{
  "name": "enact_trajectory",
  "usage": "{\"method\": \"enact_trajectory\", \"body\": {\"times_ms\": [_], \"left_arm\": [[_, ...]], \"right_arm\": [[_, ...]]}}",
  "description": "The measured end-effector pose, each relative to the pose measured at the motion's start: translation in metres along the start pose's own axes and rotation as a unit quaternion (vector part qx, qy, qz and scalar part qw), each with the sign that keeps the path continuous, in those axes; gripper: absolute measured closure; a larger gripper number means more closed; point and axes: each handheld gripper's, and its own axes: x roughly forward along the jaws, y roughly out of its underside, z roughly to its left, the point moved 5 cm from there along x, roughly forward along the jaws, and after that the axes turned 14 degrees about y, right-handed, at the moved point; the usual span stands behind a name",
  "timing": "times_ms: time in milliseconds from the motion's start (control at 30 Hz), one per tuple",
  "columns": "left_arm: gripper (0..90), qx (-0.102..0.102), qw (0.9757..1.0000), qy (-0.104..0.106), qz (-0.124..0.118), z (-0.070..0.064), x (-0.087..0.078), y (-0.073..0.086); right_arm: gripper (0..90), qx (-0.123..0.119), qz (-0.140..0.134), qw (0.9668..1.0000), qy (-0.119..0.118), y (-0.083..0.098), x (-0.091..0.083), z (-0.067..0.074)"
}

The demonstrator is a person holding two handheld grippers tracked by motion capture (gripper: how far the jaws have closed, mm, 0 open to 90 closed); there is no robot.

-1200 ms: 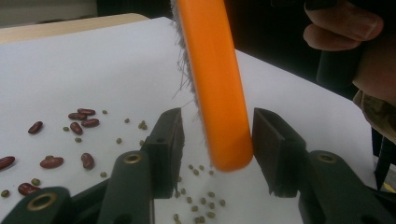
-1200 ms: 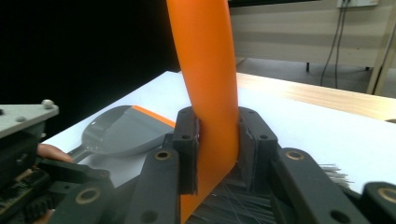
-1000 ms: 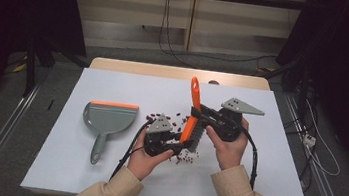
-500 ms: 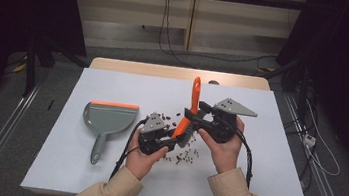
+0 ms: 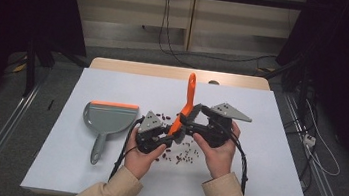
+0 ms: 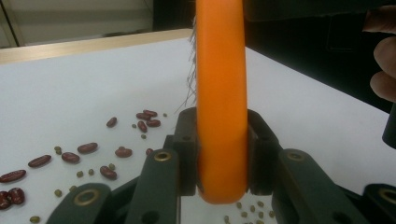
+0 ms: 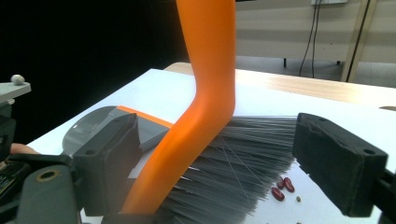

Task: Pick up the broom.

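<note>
My sleeves [image 5: 110, 193] are tan, cuffed at the wrists. Both my grippers, left [image 5: 170, 137] and right [image 5: 187, 119], are black with grey three-cornered top plates and trailing black cables. Brass-looking rivets, I think, dot the jaw links.

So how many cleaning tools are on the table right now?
2. The grey dustpan lies at the table's left side, apart from the hands. The orange brush stands at the middle, gripped by the left gripper among scattered beans.

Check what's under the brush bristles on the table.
Red beans and a small green one lie beside the bristles of the brush. Whatever lies beneath the bristles is covered.
</note>
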Motion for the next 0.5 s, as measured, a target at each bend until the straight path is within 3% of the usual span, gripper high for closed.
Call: {"method": "enact_trajectory", "body": {"times_ms": [333,500], "left_arm": [[70.8,0.003,0.9999,-0.013,-0.002,0.001,0.0,0.001],[70.8,0.015,0.9997,-0.02,-0.002,-0.002,0.001,0.001]], "right_arm": [[16.7,0.018,0.012,0.9997,0.01,0.004,0.007,0.006],[20.4,0.029,0.025,0.9992,0.01,0.007,0.011,0.011]]}}
